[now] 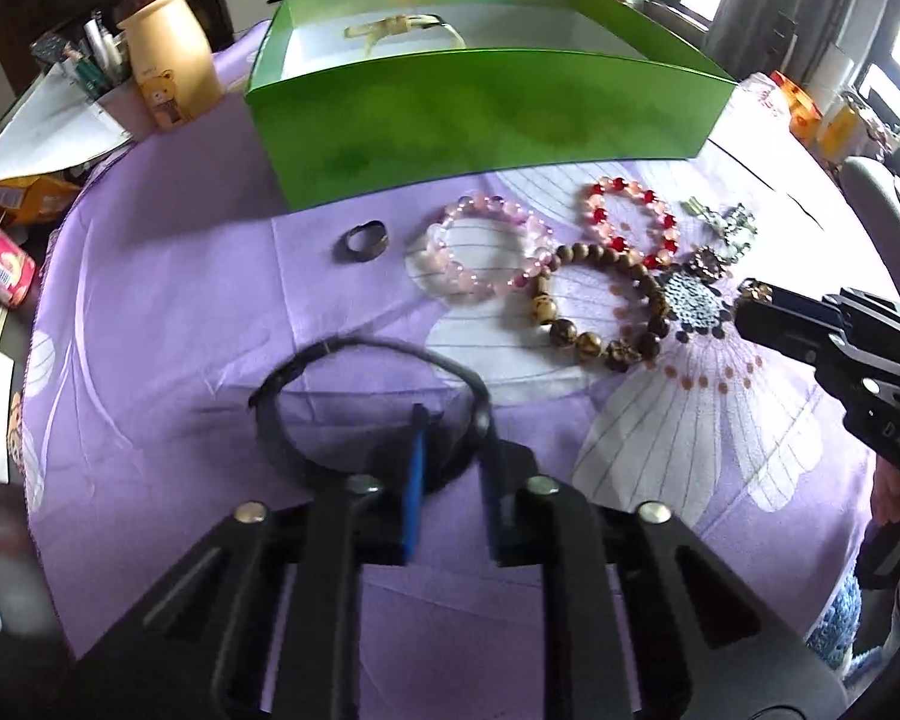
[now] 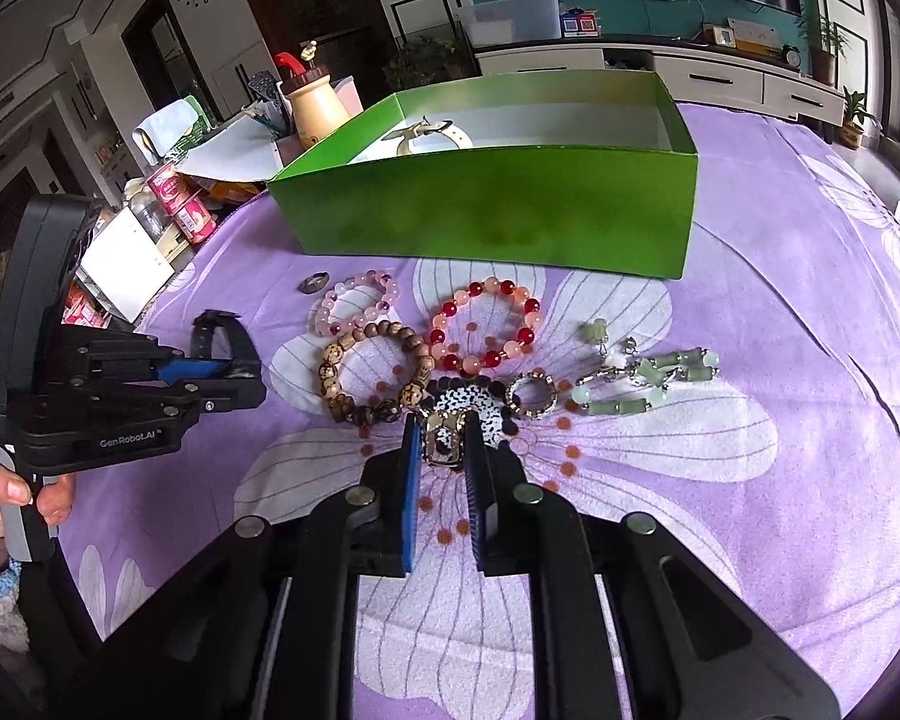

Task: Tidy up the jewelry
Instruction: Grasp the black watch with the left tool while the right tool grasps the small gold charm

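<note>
My left gripper [image 1: 450, 423] is shut on a black band bracelet [image 1: 354, 408], held just above the purple cloth; it also shows in the right wrist view [image 2: 234, 360]. My right gripper [image 2: 441, 426] is shut on a gold ring with a dark stone [image 2: 444, 444]; in the left wrist view its tip [image 1: 756, 294] shows the ring. On the cloth lie a pink bead bracelet [image 1: 486, 249], a red and peach one [image 1: 630, 222], a brown wooden one [image 1: 600, 312], a dark ring [image 1: 366, 240], a beaded ring [image 2: 531, 396] and jade pieces [image 2: 648, 378]. The green box [image 1: 480, 120] stands behind.
A cream strap lies inside the green box [image 2: 432, 132]. A beige bear-printed bottle [image 1: 165, 60], pens, papers and red tins [image 1: 0, 264] crowd the left table edge. A chair back [image 1: 882, 210] stands at the right.
</note>
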### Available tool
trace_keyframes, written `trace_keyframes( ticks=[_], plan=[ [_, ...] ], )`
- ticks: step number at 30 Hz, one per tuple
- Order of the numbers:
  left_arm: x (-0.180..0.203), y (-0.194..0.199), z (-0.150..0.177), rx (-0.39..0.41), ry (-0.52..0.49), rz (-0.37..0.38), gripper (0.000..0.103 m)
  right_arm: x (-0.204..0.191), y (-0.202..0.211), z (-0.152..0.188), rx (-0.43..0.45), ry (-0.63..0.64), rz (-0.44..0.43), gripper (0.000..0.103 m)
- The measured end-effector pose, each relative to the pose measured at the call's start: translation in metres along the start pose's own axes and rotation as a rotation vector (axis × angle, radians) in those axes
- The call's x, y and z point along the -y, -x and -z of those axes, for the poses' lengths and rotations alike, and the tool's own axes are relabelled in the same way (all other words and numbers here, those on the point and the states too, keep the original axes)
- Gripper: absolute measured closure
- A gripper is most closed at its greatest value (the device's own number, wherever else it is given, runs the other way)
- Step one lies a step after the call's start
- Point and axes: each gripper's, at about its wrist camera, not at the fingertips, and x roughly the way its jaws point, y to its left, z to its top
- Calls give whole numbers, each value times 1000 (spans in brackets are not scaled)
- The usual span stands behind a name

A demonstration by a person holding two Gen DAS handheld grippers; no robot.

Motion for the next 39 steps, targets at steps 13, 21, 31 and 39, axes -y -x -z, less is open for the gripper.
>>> trace_keyframes(
  ticks=[13, 21, 31, 39],
  plan=[
    [5, 22, 7, 99, 167, 58, 96, -1, 17, 0, 35, -6, -2, 90],
    [6, 37, 6, 140, 202, 97, 96, 3, 29, -1, 58, -15, -1, 90],
    [6, 58, -9, 205, 223, 95, 96, 0, 38, -13, 95, 2, -1, 90],
    [8, 66, -32, 246, 216, 93, 96, -1, 40, -30, 128, 15, 3, 90]
  ],
)
